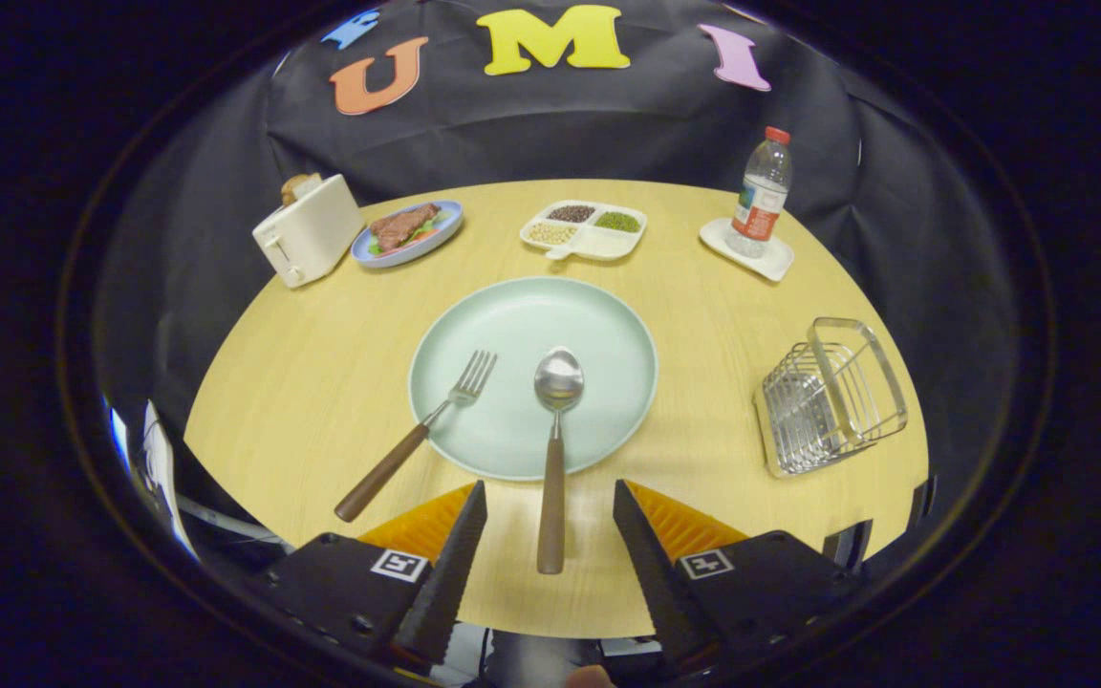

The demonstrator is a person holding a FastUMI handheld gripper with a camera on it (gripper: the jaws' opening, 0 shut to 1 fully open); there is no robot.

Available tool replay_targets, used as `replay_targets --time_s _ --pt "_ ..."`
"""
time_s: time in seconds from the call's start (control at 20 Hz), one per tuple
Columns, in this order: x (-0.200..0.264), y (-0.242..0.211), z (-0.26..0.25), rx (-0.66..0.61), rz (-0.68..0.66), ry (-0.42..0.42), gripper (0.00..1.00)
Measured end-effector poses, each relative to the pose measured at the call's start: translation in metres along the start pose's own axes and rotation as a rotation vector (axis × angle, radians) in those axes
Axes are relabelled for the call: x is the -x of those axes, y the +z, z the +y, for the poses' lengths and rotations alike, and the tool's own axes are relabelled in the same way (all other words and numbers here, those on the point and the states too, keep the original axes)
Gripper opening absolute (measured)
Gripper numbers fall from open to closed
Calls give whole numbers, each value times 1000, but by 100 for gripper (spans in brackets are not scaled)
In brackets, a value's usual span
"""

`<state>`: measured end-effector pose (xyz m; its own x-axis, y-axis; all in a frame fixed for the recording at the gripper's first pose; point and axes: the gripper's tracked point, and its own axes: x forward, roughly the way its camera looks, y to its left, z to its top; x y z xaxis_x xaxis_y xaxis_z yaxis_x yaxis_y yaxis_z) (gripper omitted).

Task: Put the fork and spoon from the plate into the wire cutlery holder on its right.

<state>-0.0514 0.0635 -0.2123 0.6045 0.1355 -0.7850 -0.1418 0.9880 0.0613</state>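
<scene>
My gripper fingers apart, straddling wooden-handled steel spoon handle overhanging round pale-green plate: easy grasp. Wire cutlery holder right of plate.

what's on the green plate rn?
Round pale green plate carries the wooden-handled fork's tines and wooden-handled spoon's bowl; handles overhang toward the open claw. Nothing covered.
</scene>
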Motion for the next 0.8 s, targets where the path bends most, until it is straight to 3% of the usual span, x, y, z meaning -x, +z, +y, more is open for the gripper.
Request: replay_targets --time_s 0.35,0.4,0.45,0.8 --pt "-14 -17 -2 -57 82 12 18" --pt "-18 -27 -3 -70 87 16 18" --pt "-13 -18 -4 -76 96 25 7" --pt "-6 -15 -7 -146 110 133 0"
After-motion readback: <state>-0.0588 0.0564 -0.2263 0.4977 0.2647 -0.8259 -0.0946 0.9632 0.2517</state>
